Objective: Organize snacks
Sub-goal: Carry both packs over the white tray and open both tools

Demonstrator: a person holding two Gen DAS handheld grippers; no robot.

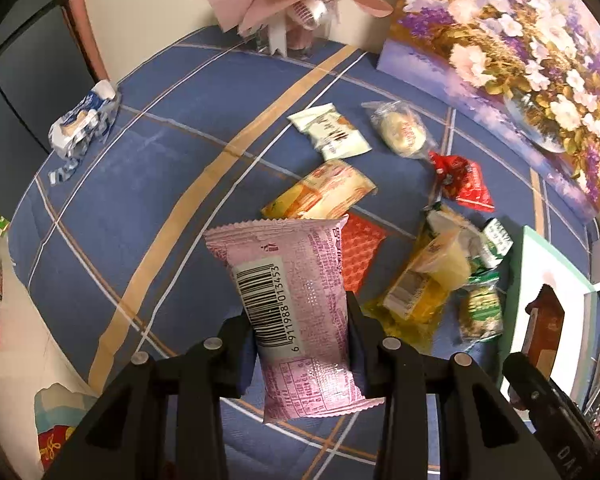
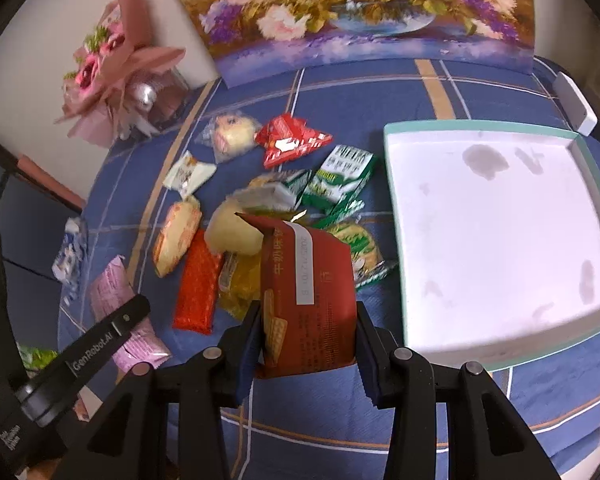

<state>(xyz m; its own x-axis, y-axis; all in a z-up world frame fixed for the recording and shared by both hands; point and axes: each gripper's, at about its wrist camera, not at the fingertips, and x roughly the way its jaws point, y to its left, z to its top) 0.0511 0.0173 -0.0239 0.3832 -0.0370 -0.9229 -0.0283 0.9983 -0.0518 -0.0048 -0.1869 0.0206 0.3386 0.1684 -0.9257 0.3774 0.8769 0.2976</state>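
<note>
My left gripper (image 1: 300,344) was clamped on a pink snack packet (image 1: 296,312), its pads pressing the packet's two long sides near the lower half. The packet stood with its long axis running up the left wrist view, away from me, its crimped top edge tipped a little to the left and its barcode side facing the camera. It hung clear above the blue plaid cloth (image 1: 160,184) of the worktop.

My right gripper (image 2: 308,340) was clamped on a dark red biscuit packet (image 2: 308,292), gripped across its width at the lower end. That packet's long axis also pointed away from me along the fingers, its torn-looking top corner leaning left, a white date strip running lengthwise down its face. It was lifted over the pile of loose snacks (image 2: 260,208): an orange-red packet (image 2: 198,288) lay just left of it, green packets (image 2: 340,176) beyond it, a red wrapper (image 2: 292,140) further back.

The white tray with a mint rim (image 2: 396,216) sat on the cloth to the right of the red packet, near but apart from it. A flower painting (image 2: 360,12) leaned at the back, a pink bouquet (image 2: 112,68) at the far left.
</note>
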